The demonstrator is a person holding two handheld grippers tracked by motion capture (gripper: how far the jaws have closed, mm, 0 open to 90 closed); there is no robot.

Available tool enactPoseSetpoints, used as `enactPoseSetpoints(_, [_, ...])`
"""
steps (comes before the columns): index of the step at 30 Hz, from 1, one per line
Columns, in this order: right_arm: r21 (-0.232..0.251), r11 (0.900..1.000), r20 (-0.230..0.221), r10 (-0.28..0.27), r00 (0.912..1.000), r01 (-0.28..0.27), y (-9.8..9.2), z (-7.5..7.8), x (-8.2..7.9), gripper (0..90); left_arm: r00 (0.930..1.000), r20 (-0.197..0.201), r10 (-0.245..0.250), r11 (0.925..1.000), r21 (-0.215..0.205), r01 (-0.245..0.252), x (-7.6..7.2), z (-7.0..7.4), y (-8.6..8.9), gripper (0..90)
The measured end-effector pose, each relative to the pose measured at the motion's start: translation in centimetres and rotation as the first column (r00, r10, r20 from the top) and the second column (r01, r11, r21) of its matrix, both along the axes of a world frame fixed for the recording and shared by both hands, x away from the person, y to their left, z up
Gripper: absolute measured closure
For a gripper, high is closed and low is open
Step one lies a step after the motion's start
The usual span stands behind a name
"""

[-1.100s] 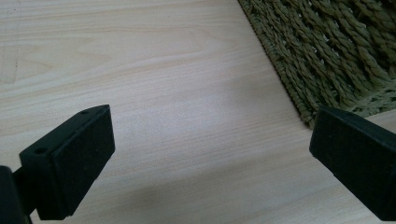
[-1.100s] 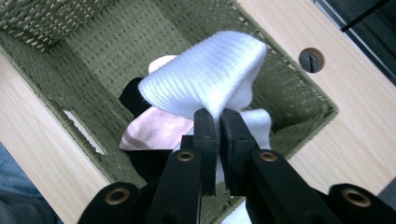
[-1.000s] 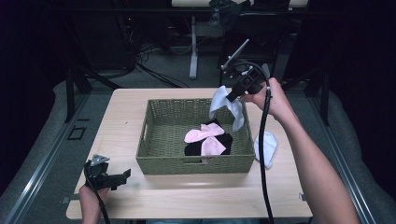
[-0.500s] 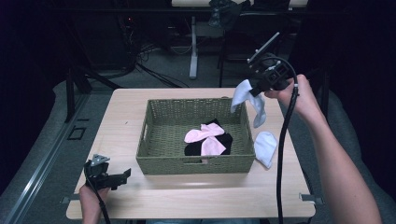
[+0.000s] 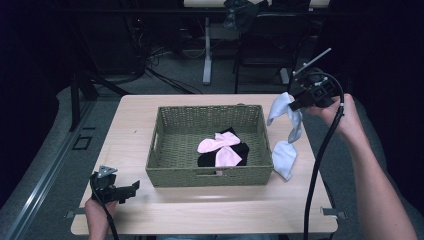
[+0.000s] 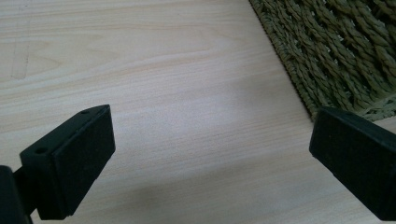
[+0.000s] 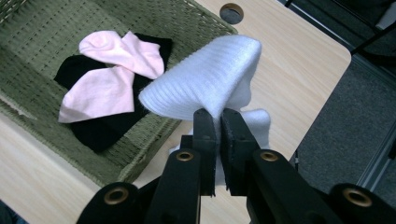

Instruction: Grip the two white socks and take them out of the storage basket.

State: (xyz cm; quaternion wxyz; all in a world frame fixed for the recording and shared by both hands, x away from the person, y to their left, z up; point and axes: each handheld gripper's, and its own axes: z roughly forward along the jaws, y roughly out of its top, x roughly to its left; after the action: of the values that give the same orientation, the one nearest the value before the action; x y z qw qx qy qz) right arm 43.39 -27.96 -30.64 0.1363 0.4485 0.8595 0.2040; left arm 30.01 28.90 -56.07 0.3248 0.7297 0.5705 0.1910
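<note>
My right gripper (image 5: 296, 104) hangs in the air just past the right rim of the green wicker basket (image 5: 210, 176) and is shut on a white sock (image 5: 281, 106), which droops from its jaws. Seen from the right gripper view, the right gripper (image 7: 219, 117) pinches a fold of the white sock (image 7: 205, 84). A second white sock (image 5: 284, 157) lies on the table below it, against the basket's right side. Inside the basket lie pink socks (image 5: 220, 148) on a black sock (image 5: 241, 151). At the front left corner of the table my left gripper (image 5: 131, 188) rests open, nothing between its jaws.
The light wooden table (image 5: 135, 125) has bare room left of and in front of the basket. In the left gripper view, the left gripper (image 6: 210, 158) faces bare wood with the basket's corner (image 6: 336, 51) at upper right. A cable hole (image 7: 232, 10) sits near the table's far edge.
My right gripper has carried the white sock rightward, from above the basket's back right corner to beyond its right rim. The left gripper has stayed where it was.
</note>
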Motion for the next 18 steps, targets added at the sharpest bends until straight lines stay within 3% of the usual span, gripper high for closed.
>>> enactPoseSetpoints(10, [0.023, 0.998, -0.036, -0.05, 0.9981, 0.051, -2.3, -4.2, -0.2, 85.6, 1.0, -0.002, 0.005, 0.9999, 0.011, -0.005, 0.2, -0.1, -0.1, 0.3])
enactPoseSetpoints(15, [0.032, 0.995, -0.072, -0.089, 0.9935, 0.091, -3.3, -6.7, -0.1, 85.6, 0.9997, -0.025, -0.007, 0.9998, 0.016, 0.007, 0.3, -0.3, -0.3, 0.3])
enactPoseSetpoints(18, [0.035, 0.993, -0.09, -0.11, 0.9899, 0.113, -3.7, -8.3, 0.0, 85.6, 0.9999, -0.011, -0.007, 0.9998, 0.018, 0.008, 0.3, -0.3, -0.5, 0.4])
